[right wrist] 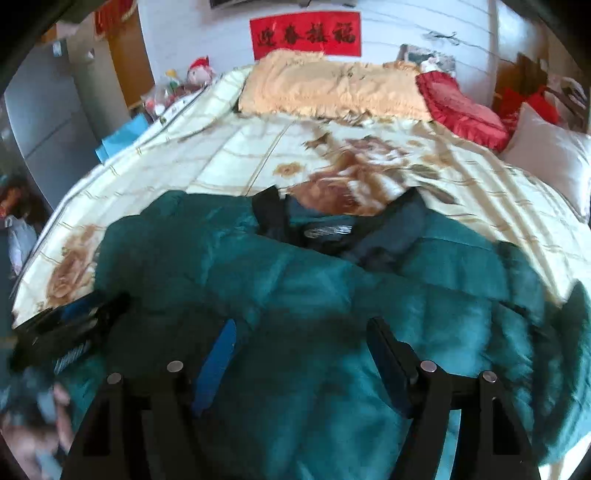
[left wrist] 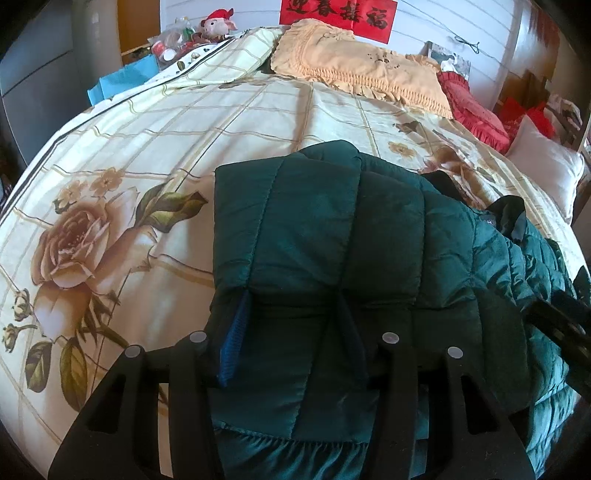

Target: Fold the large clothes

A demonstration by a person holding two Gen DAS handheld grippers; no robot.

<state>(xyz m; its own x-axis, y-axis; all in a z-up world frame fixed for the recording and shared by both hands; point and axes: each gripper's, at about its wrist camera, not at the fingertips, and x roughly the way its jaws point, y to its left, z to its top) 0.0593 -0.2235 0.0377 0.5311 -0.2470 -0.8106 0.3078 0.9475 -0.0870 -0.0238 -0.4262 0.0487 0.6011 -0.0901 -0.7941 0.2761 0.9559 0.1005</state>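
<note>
A: Nearest first. Our left gripper (left wrist: 291, 332) has its fingers spread about a fold of the green quilted jacket (left wrist: 332, 236); fabric fills the gap between them. We cannot tell whether the pads actually pinch it or only straddle it.

B: Agreed, the grip is undecided. Our right gripper (right wrist: 301, 354) stands wide apart, nothing between the fingers but jacket (right wrist: 295, 295) surface below. It holds nothing. That view is blurred.

A: Where does the jacket lie?

B: On the near part of the bed, over the floral bedspread (left wrist: 147, 166). In the left view a panel or sleeve is doubled back onto the body, its edge running straight up the left side. We judge the left gripper sits there to keep that fold down.

A: And the right one hangs open over the unfolded half, probably to take the other side. The collar (right wrist: 317, 232) points away from us, toward the headboard, lining showing.

B: Farther on: bare bedspread, which leaves room to fold. Then the yellow fringed pillow (left wrist: 362, 70) and the red cushion (left wrist: 476, 107) touching its right end.

A: Farthest, the red banner (right wrist: 306, 35) on the wall. Fold looks partly done, one side in.
</note>
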